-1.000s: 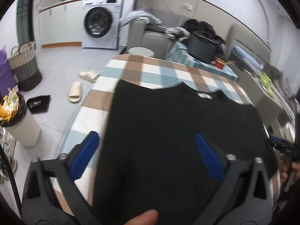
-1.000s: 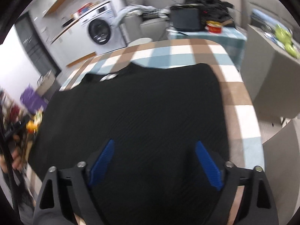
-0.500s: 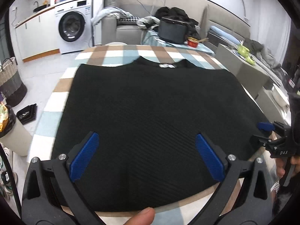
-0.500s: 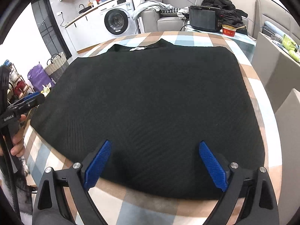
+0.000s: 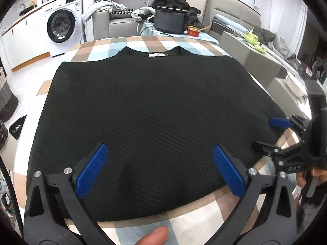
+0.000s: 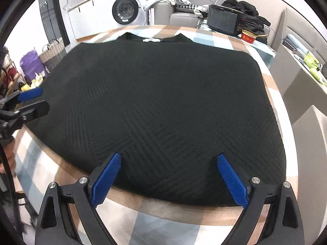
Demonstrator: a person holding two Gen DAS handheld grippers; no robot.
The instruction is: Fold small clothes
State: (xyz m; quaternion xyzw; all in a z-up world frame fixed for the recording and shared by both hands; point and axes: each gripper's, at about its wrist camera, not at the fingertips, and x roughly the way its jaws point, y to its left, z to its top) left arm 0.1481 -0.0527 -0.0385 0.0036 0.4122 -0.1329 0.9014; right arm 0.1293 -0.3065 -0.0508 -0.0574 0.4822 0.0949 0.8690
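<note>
A black knit top (image 5: pixel 151 106) lies spread flat on the checked table (image 5: pixel 143 40), collar and white label (image 5: pixel 157 55) at the far side. It also fills the right wrist view (image 6: pixel 163 94). My left gripper (image 5: pixel 160 167) is open and empty, hovering over the top's near hem. My right gripper (image 6: pixel 169 175) is open and empty over the near hem toward the right side. Each gripper shows in the other's view: the right one (image 5: pixel 273 134) at the top's right edge, the left one (image 6: pixel 30 102) at its left edge.
Beyond the table stand a washing machine (image 5: pixel 61 26), a grey sofa (image 5: pixel 120 22) with clothes, a black box (image 5: pixel 168 21) and a red bowl (image 5: pixel 193 30). A grey cabinet (image 5: pixel 259 61) stands right. Baskets and bags (image 6: pixel 40 61) sit on the floor left.
Both grippers have pulled back toward the near edge of the table and levelled out, so the whole top and its near hem now show. Both stayed open.
</note>
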